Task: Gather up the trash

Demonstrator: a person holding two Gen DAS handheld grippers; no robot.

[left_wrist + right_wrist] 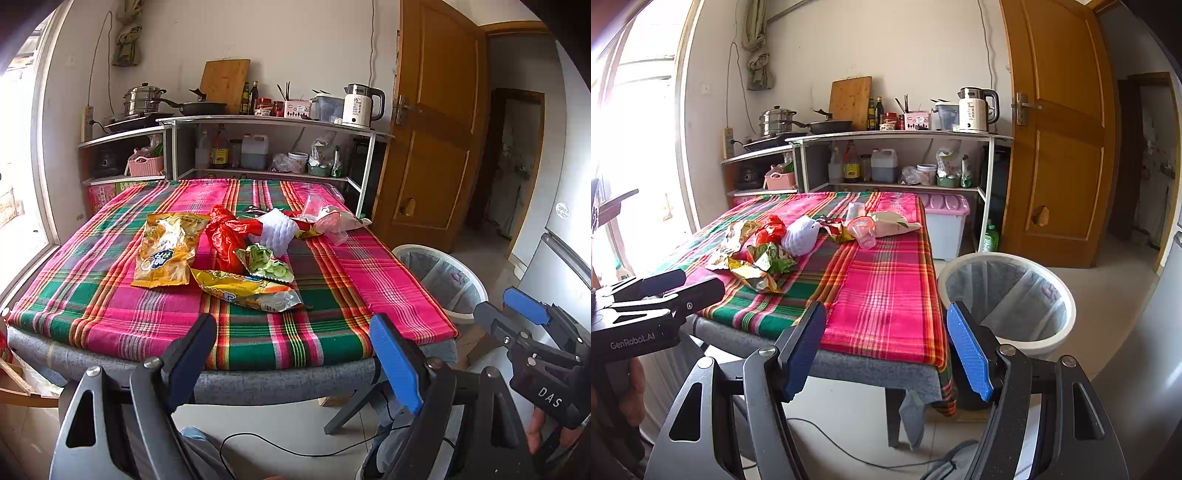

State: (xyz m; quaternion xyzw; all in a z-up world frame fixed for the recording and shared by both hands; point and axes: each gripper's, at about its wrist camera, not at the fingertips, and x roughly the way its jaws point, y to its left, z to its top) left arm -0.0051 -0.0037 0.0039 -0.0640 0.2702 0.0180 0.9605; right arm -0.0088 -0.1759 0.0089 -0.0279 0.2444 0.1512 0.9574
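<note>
Well, both my grippers, left marked "GenRobot.AI" and right marked "DAS", gape wide and empty before the littered table.

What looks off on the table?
Trash is strewn mid-table: crumpled snack bags, a red plastic bag, white foam netting and a tipped plastic cup. The lined bin beside the table holds none.

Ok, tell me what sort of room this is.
Most likely a home kitchen doubling as a dining space: a steamer pot and electric kettle sit on an open shelf unit, oil and sauce bottles below, behind a cloth-covered table.
</note>
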